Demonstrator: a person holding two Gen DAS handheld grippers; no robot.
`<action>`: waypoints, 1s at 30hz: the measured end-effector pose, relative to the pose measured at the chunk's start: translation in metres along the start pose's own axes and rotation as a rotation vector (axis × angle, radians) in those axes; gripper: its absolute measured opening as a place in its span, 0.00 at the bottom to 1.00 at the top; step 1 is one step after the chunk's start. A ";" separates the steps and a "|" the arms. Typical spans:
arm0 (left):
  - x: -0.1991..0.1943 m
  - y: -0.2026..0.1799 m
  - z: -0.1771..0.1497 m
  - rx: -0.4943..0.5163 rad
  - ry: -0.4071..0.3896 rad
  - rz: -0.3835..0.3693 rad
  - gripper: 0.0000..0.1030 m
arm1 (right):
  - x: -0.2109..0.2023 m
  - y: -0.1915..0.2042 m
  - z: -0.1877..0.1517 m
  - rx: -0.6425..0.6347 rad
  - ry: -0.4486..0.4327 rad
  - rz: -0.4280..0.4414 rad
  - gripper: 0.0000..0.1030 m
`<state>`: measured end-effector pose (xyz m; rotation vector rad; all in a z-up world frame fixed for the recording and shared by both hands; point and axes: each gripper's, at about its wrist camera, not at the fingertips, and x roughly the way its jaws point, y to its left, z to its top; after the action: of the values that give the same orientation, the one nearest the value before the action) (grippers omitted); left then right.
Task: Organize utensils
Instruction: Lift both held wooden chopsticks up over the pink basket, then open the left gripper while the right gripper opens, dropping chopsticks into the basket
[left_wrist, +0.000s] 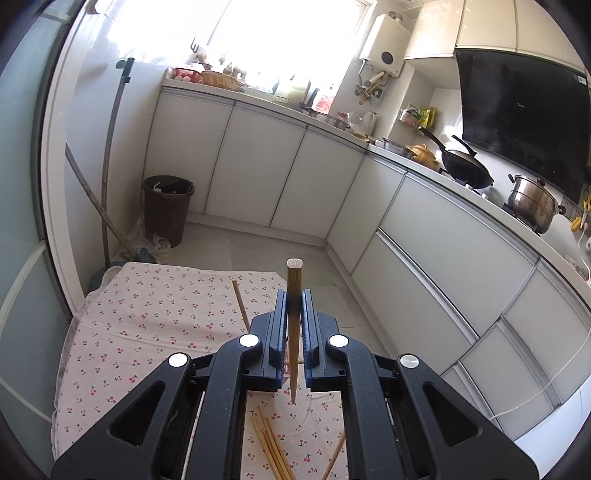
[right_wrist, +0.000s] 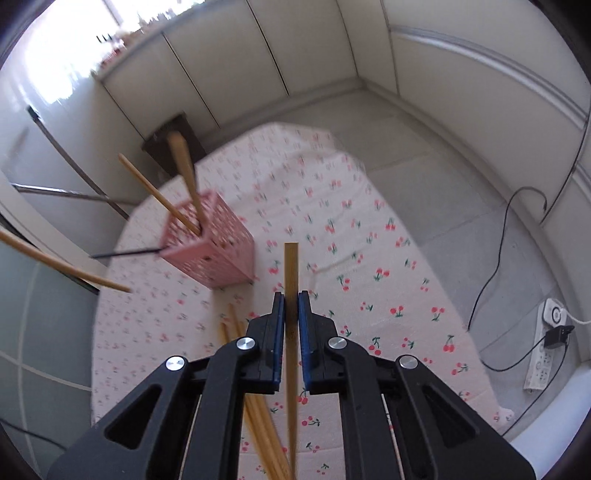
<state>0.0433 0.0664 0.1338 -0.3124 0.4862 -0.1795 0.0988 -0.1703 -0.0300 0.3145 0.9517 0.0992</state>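
Chopsticks are the business at hand, and each pair of tongs has one. The left tongs are closed on a dark brown chopstick, whose blunt end stands up past the pads while its thin tip hangs just above the cherry-print tablecloth. The right tongs are likewise clamped on a bamboo chopstick, held roughly upright with its squared end pointing to the far side.

On the table, left of the right tongs and a little farther off, stands a pink perforated utensil basket. It already holds two pale chopsticks leaning out to the far left, plus a thin dark stick poking out of its left side. More loose chopsticks lie in a bundle on the cloth near the tongs; the left wrist view shows the same sort of bundle beneath the left tongs, with a single stick lying farther away. Another chopstick crosses the left edge of the right view in mid-air; what holds it is not visible there.

The step in hand looks like carrying picked-up chopsticks to the basket. Next, each stick probably needs bringing over the open top, tip down, then releasing so it drops inside, before going back for the loose ones.
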 end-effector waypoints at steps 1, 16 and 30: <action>0.001 0.000 0.001 -0.007 -0.004 0.007 0.07 | -0.011 0.001 0.005 0.000 -0.021 0.010 0.08; 0.047 -0.002 0.034 -0.046 -0.062 0.133 0.07 | -0.110 -0.018 0.064 0.151 -0.241 0.199 0.08; 0.034 0.040 0.020 -0.166 -0.026 0.163 0.33 | -0.164 0.010 0.092 0.147 -0.371 0.286 0.08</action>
<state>0.0865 0.1007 0.1222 -0.4349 0.4993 0.0240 0.0789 -0.2172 0.1516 0.5826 0.5428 0.2249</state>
